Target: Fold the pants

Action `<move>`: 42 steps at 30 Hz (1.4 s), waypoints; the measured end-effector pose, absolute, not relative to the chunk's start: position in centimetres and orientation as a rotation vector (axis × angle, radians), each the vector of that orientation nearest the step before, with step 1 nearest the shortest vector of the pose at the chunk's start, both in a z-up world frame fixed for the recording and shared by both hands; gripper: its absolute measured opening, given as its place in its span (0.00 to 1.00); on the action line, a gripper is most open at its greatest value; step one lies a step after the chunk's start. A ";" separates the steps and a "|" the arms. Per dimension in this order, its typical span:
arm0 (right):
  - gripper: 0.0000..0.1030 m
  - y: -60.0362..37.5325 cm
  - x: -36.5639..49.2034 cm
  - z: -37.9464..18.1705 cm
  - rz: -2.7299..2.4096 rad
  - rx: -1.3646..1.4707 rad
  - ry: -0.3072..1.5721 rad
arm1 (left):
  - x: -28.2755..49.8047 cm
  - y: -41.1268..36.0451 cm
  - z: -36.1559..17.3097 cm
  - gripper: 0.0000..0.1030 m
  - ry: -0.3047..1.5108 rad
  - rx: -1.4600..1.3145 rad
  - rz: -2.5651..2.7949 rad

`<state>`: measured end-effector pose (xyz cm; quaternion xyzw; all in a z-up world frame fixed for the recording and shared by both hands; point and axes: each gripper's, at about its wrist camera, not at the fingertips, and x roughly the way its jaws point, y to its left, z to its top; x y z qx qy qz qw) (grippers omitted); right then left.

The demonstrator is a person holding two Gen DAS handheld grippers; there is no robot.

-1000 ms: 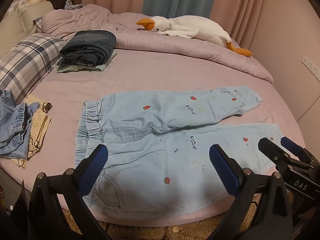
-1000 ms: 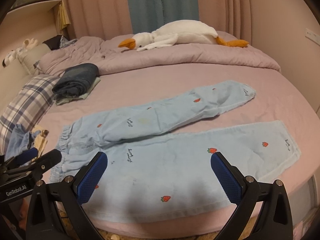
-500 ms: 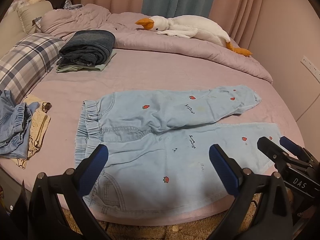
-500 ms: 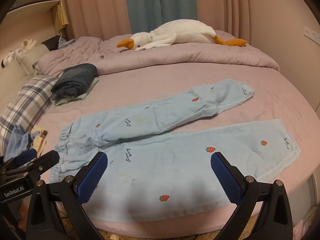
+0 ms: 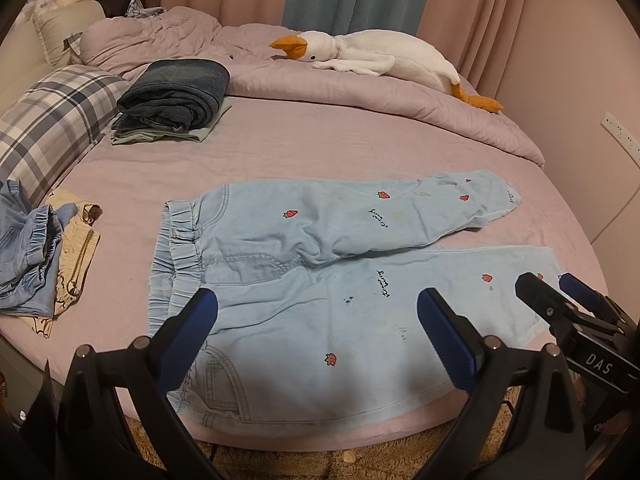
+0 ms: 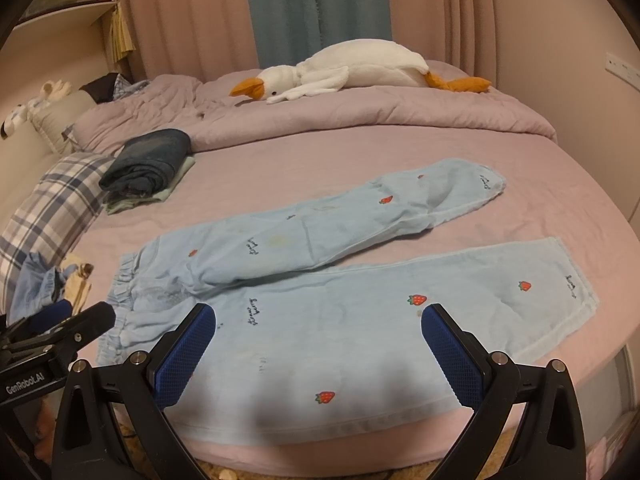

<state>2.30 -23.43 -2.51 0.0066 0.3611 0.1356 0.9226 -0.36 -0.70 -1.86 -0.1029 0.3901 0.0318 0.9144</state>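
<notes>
Light blue pants [image 5: 320, 280] with small strawberry prints lie spread flat on the pink bed, waistband to the left, both legs running right; they also show in the right wrist view [image 6: 340, 288]. My left gripper [image 5: 316, 320] is open and empty, hovering over the near leg close to the waist. My right gripper [image 6: 318, 340] is open and empty over the near leg. The right gripper also shows in the left wrist view [image 5: 560, 300], by the near leg's hem. The left gripper shows in the right wrist view [image 6: 72, 320], by the waistband.
A stack of folded dark jeans [image 5: 176, 96] sits at the back left beside a plaid pillow [image 5: 48, 120]. Crumpled clothes [image 5: 36, 252] lie at the left edge. A plush goose [image 5: 380, 56] rests on the bunched duvet [image 5: 400, 100] behind. The bed edge [image 5: 320, 436] is just below the pants.
Both grippers have shifted very slightly; the view moved a little closer to the pants. The pants have not moved, and both jaws stay open.
</notes>
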 end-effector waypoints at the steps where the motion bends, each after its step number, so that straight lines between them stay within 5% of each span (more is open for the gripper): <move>1: 1.00 -23.4 2.3 -2.5 0.278 0.013 0.741 | -0.3 -0.8 -1.9 0.96 0.804 -0.212 0.065; 42: 0.94 -25.3 3.9 -3.1 0.212 0.078 0.781 | 2.0 0.2 -2.1 0.87 0.840 -0.287 0.027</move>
